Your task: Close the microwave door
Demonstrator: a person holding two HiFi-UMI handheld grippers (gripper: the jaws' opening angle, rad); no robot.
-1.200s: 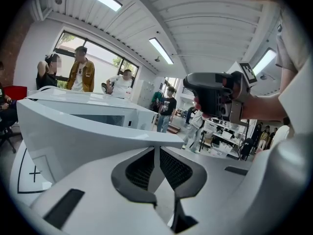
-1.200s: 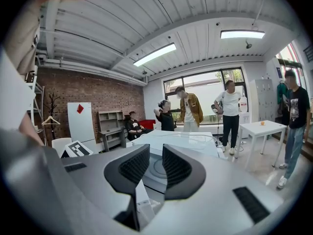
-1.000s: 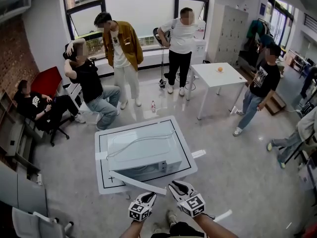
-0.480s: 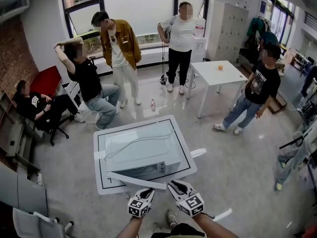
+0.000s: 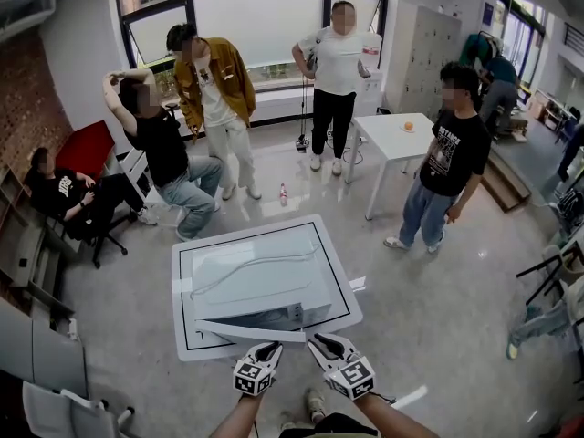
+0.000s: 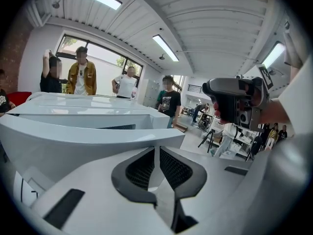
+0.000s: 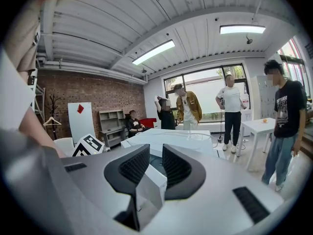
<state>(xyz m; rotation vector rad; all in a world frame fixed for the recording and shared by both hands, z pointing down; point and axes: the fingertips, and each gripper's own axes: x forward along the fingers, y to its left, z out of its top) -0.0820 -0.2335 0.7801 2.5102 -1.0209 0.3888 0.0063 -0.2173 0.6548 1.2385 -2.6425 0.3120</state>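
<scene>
Two hand-held grippers sit at 6 o'clock of the microwave (image 5: 265,281), which stands on a white table (image 5: 339,272) with people around the room beyond. Its door (image 5: 251,329) is open and swung out toward the wearer. The door's long axis runs roughly 9 to 3 o'clock across the head view, hinged at the 9 o'clock end and with its free end toward 3.

The left gripper (image 5: 271,347) is at the outer face of the door, which lies at its 12 o'clock. The left gripper view shows its jaws all but pressed together, with a slit between them and nothing held. The right gripper (image 5: 321,339) is just beside the free end and is the nearer one for leverage. Its jaws stand slightly apart with the white corner of the door (image 7: 149,177) showing in the gap. Whether the pads bear on that corner cannot be settled from this angle.

Both forearms come in from 6 o'clock, close together, with the grippers angled up toward 12.

Judgement: closing calls for a push toward 12 o'clock at the free end, swinging the door about its 9 o'clock hinge
</scene>
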